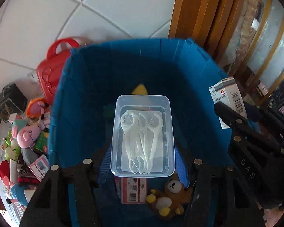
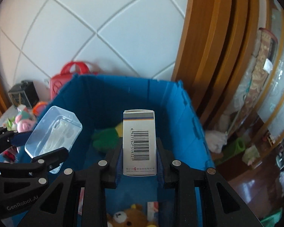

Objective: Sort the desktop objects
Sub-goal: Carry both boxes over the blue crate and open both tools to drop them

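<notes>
Right wrist view shows your right gripper [image 2: 139, 162] fingers clamped on the medicine box [image 2: 139, 141] above the blue bin [image 2: 191, 113], left gripper [image 1: 142, 168] fingers half-spread gripping the clear floss-pick case [image 1: 143, 134]; lower both inside before letting go.

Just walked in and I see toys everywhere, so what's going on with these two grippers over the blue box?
A person is sorting clutter into the blue bin with two handheld grippers. The left gripper holds a clear plastic box of floss picks above the bin, and the right gripper is clamped on a white carton with a barcode. Neither has been let go. A teddy bear and another carton already lie in the bin; more toys wait outside it.
</notes>
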Demonstrator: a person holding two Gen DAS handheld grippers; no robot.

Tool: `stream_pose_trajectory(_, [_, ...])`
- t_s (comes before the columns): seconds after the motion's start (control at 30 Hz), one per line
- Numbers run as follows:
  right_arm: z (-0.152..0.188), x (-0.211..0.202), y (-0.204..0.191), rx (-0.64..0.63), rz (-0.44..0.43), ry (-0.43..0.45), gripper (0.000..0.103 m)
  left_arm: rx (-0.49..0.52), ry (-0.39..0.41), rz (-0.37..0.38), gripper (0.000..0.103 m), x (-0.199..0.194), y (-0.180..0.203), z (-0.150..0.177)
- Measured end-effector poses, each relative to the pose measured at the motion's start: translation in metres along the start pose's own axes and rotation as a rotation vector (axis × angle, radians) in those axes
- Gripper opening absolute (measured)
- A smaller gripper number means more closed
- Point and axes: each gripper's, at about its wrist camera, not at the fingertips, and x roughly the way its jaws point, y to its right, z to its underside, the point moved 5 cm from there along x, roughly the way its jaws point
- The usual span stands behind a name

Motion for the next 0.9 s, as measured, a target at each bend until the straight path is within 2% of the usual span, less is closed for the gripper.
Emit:
stream_pose_trajectory(0.13, [0.054, 0.097, 0.004, -0.007, -0.098, -0.295, 0.029, 0.03, -0.23, -0.072, 0.058, 0.088, 0.003, 0.04])
stream_pose_trajectory(0.23, [0.112, 0.15, -0.004, 0.001, -0.164, -0.535, 0.029, 0.054, -0.38, -0.104, 0.058, 0.13, 0.002, 0.073])
stream_pose_trajectory(0.3, [0.144, 0.17, -0.012, -0.028, -0.177, -0.654, 0.029, 0.083, -0.429, -0.116, 0.058, 0.141, 0.004, 0.085])
stream_pose_trajectory(0.37, [0.167, 0.18, -0.016, -0.028, -0.203, -0.752, 0.029, 0.123, -0.426, -0.143, 0.058, 0.143, 0.007, 0.091])
stream_pose_trajectory(0.5, [0.18, 0.181, -0.014, -0.046, -0.176, -0.789, 0.03, 0.123, -0.431, -0.139, 0.058, 0.142, 0.008, 0.094])
stream_pose_trajectory(0.57, [0.18, 0.18, -0.009, -0.042, -0.161, -0.784, 0.035, 0.119, -0.417, -0.138, 0.058, 0.138, 0.007, 0.094])
stream_pose_trajectory(0.63, [0.176, 0.179, -0.007, -0.044, -0.151, -0.776, 0.043, 0.11, -0.421, -0.122, 0.058, 0.137, 0.008, 0.093])
stream_pose_trajectory(0.7, [0.174, 0.178, -0.003, -0.048, -0.143, -0.766, 0.057, 0.111, -0.438, -0.116, 0.058, 0.141, 0.009, 0.089])
stream_pose_trajectory(0.9, [0.16, 0.171, 0.002, -0.033, -0.099, -0.732, 0.074, 0.126, -0.404, -0.112, 0.058, 0.136, 0.014, 0.081])
